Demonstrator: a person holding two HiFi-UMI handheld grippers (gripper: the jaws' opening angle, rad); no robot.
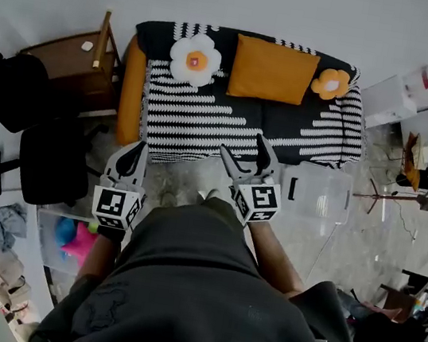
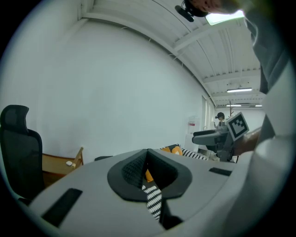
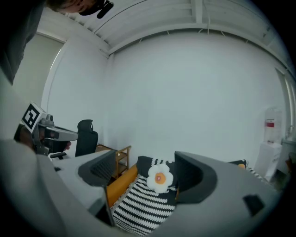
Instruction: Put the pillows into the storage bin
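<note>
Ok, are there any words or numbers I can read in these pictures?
No text here can be read.
Cube markers: only black-and-white square patterns, no letters or numbers.
Red label above the white unit: too blurred to read.

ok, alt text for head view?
Open right gripper and shut left gripper point at a striped sofa with a rectangular orange pillow, white flower pillow and orange flower pillow. A clear plastic storage bin sits on the floor.
</note>
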